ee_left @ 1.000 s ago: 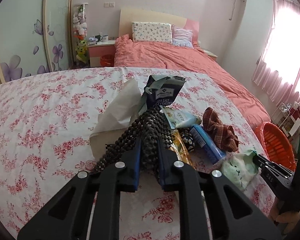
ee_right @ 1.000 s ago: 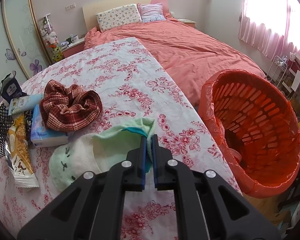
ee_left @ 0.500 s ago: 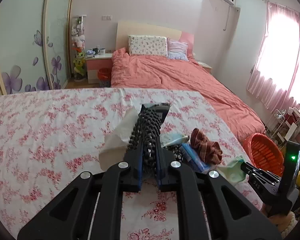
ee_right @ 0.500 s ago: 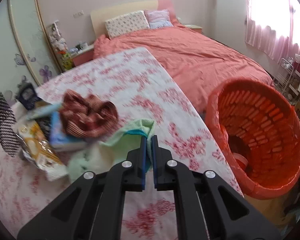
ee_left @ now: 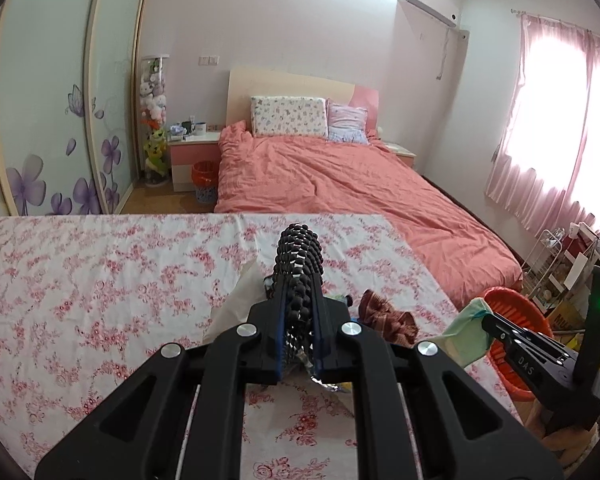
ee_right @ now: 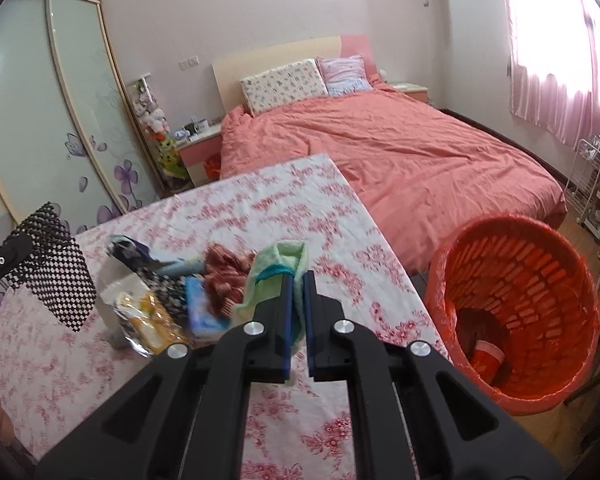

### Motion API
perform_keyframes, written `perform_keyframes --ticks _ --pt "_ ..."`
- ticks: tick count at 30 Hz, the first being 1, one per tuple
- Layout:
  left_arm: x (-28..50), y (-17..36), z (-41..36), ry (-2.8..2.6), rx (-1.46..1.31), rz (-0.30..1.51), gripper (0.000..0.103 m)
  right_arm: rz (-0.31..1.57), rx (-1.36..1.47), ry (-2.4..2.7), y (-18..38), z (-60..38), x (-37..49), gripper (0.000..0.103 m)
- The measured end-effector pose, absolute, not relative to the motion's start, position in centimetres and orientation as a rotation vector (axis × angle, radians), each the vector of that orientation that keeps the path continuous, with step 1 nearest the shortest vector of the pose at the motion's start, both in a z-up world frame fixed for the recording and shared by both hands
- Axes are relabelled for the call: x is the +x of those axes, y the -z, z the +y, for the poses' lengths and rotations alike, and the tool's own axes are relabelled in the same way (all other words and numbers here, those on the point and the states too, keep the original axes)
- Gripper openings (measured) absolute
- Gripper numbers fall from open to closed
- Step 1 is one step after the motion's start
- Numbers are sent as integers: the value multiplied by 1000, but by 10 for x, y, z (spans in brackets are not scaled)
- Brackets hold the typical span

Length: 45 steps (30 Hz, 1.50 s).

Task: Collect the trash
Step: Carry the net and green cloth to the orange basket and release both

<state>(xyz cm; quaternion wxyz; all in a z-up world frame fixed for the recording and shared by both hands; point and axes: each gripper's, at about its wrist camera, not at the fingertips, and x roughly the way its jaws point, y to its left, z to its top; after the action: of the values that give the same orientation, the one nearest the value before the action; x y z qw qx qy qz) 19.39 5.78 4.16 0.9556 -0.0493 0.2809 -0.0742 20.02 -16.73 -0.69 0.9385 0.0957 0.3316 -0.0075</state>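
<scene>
Orange plastic lines the laundry-style trash basket (ee_right: 516, 312) standing on the floor off the right edge of the floral tabletop (ee_right: 308, 216), and that gap is my biggest worry: anything let go short of the rim lands on the floor. A red cup already lies at its bottom.

My right fingers (ee_right: 298, 280) are clenched on a pale green cloth (ee_right: 278, 268), lifted clear of the tabletop. It is limp and pinched only by one fold, so I judge a quick swing could shake it loose or drape it over the rim.

My left fingers (ee_left: 298, 300) are clamped on a black-and-white dotted wrapper (ee_left: 298, 256), which sticks up stiffly. It has the longer way to travel, and crossing it could bump my right gripper.

Left behind on the tabletop are the plaid scrunchie (ee_right: 224, 268), a blue pack (ee_right: 200, 308) and a yellow snack bag (ee_right: 152, 320); dangling ends could drag these off.
</scene>
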Motion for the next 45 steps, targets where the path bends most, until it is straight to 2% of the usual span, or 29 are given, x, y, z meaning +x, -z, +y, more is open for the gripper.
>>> perform_keyframes --ticks 13,26,35,45 --pt "186 -66 29 242 -102 518 11 572 211 13 -39 -182 175 6" --pt "194 -56 -39 400 -79 535 11 494 255 117 -65 -245 149 6" --pt "196 -46 -105 536 -51 560 11 459 316 236 -64 -311 133 6" --pt "200 -29 -182 678 -8 607 11 468 355 347 -38 -376 125 6"
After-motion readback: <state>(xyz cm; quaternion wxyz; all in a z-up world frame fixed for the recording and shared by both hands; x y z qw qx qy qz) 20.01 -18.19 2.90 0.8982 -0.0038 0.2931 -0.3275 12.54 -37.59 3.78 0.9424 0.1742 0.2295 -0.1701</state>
